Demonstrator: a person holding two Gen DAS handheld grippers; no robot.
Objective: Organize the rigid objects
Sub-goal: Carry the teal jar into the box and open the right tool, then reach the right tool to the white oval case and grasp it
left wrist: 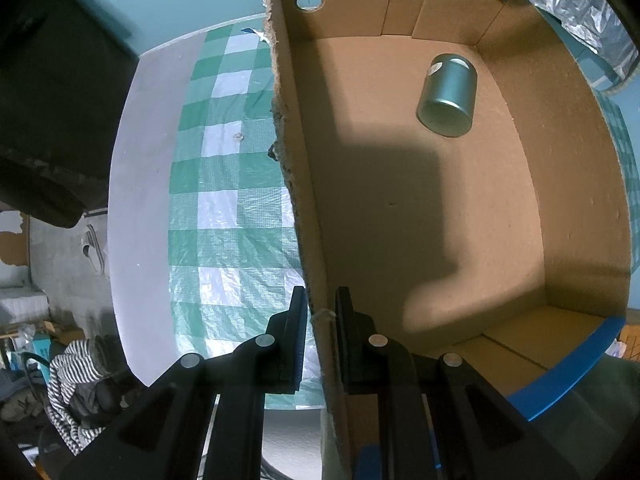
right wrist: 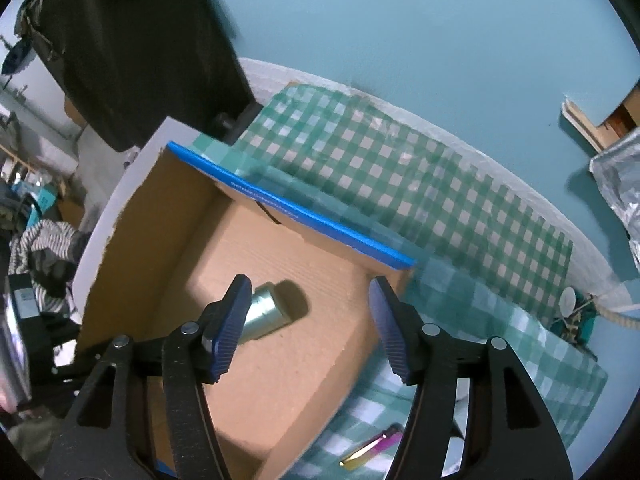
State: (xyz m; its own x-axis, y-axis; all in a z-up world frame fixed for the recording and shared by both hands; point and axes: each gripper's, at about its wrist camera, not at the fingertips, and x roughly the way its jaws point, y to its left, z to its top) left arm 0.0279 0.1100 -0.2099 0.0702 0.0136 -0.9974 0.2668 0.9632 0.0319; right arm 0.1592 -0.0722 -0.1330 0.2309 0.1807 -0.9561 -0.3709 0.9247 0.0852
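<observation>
We look down along two black handheld grippers at an open cardboard box [left wrist: 404, 208] with blue tape on its rims, standing on a green-and-white checked cloth [left wrist: 224, 208] that covers a white table [left wrist: 140, 184].

In the left wrist view, our left gripper [left wrist: 321, 312] points straight down and is clamped on the box's ragged, torn side wall, one finger outside the box and one inside, with the cardboard edge pinched between them. Further into the box, a small teal metal tin [left wrist: 448, 94] lies on its side on the floor, near the far right corner and clear of every wall. A round hole is cut in the far wall.

In the right wrist view, our right gripper [right wrist: 310, 320] hangs above the box with its blue-padded fingers spread apart and nothing between them. The tin [right wrist: 266, 314] lies on the box floor below, partly hidden behind the left finger [right wrist: 230, 328], and neither pad touches it. On the cloth outside the box, by the lower edge of the view, lies a slim iridescent pen-like object [right wrist: 370, 452], blurred.
</observation>
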